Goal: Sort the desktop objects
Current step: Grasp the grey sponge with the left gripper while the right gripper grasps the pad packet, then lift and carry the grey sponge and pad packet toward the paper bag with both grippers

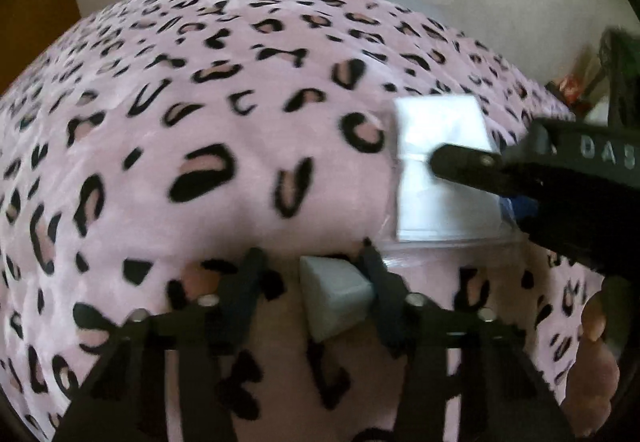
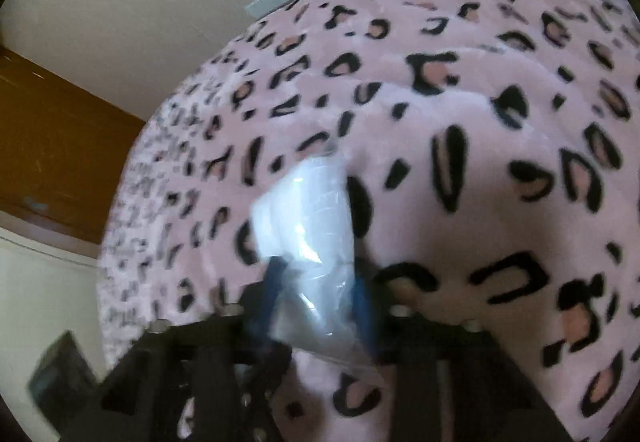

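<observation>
Gripping a clear plastic packet (image 2: 310, 254) between its blue-tipped fingers, the right gripper (image 2: 316, 294) has its jaws closed nearly together on the crinkled film, the packet jutting toward twelve o'clock in its own view. The left gripper (image 1: 310, 274) stands wide apart, a grey wedge-shaped block (image 1: 334, 296) between the jaws (touching the right-hand finger, clear of the other). Both hover over a pink leopard-print blanket (image 1: 240, 129). From the left wrist, the packet (image 1: 440, 161) sits at two o'clock.

The right gripper (image 1: 452, 161) hides part of the clear packet (image 1: 440, 169); motion blurs the blanket (image 2: 480, 121).
</observation>
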The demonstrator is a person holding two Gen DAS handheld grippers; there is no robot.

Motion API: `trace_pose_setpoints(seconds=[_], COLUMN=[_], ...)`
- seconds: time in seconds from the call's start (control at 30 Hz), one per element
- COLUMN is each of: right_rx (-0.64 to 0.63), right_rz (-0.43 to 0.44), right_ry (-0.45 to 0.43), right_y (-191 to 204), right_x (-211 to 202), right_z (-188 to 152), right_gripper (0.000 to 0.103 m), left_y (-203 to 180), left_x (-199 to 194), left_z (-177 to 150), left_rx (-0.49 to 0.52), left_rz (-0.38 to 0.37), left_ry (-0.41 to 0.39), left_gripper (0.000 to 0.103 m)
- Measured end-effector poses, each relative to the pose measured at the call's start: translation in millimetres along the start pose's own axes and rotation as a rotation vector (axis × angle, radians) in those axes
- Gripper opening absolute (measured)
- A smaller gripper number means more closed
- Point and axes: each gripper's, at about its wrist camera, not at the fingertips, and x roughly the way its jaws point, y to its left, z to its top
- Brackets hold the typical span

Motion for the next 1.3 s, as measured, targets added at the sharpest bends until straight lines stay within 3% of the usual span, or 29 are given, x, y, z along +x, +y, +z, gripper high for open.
trace_pose_setpoints(seconds=[0.07, 0.5, 0.93, 1.13, 1.3], right_rx=[-0.001, -0.076, -0.133, -0.123, -0.157], right_rz=[0.017, 0.026, 0.017, 0.015, -0.025], right_ry=[-0.008, -0.039, -0.058, -0.078, -0.099], right_y=[1.0, 9.4, 5.3, -3.4, -5.7], right_x=[-3.9, -28.9, -67.6, -89.2, -110.2], right_z=[-2.4, -32.4, -85.7, -109.4, -123.7], right_gripper=[0.027, 0.022, 0.021, 0.021, 0.021], left_y=[3.3, 28.3, 53.8, 36.1, 10.5], left_x=[-3.1, -29.5, -84.1, -102.6, -117.8], left_z=[-1.6, -14.0, -57.3, -71.6, -76.4], left_rx=[-0.010, -0.069, -0.081, -0.005, 0.046], left_rz=[-0.013, -0.090, -0.032, 0.048, 0.064], left_ry=[-0.004, -0.032, -0.051, -0.042, -0.044], left_gripper=[0.027, 0.027, 0.027, 0.027, 0.027])
